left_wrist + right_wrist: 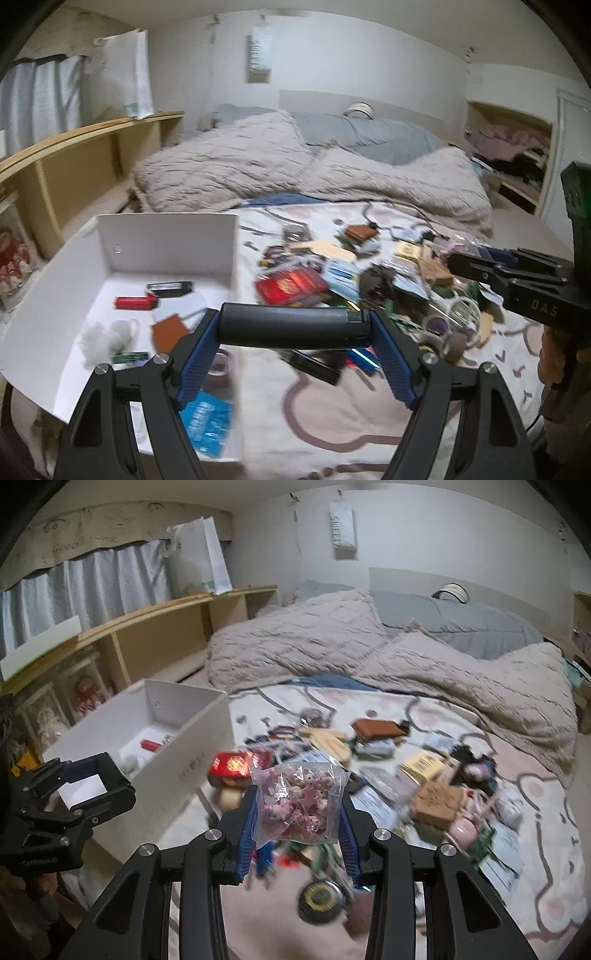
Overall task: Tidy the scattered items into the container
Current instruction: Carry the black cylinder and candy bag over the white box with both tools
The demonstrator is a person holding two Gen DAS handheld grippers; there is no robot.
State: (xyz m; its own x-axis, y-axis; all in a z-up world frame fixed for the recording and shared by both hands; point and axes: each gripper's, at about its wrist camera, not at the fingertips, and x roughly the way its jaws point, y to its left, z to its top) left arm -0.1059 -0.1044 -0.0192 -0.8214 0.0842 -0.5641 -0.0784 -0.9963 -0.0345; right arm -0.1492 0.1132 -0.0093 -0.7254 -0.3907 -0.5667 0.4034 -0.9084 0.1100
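My left gripper [293, 317] is shut on a long black case [295, 332], which lies crosswise between the blue pads [195, 362]. It hangs just right of the open white box [166, 236]. The box holds a red item [135, 302], a black tag [170, 287], a brown card [168, 332] and a blue packet [207, 421]. My right gripper [299, 794] is shut on a clear zip bag of small pink pieces [299, 805], above the pile of scattered items [406, 768] on the bed. The white box [207, 746] lies to its left, with the left gripper [85, 786] beside it.
The pile holds a red box [232, 764], a brown wallet [376, 729], a cardboard box [437, 801] and a round black tin [321, 897]. Beige quilts [332, 646] are heaped behind it. A wooden shelf [147, 638] runs along the left wall, behind the box.
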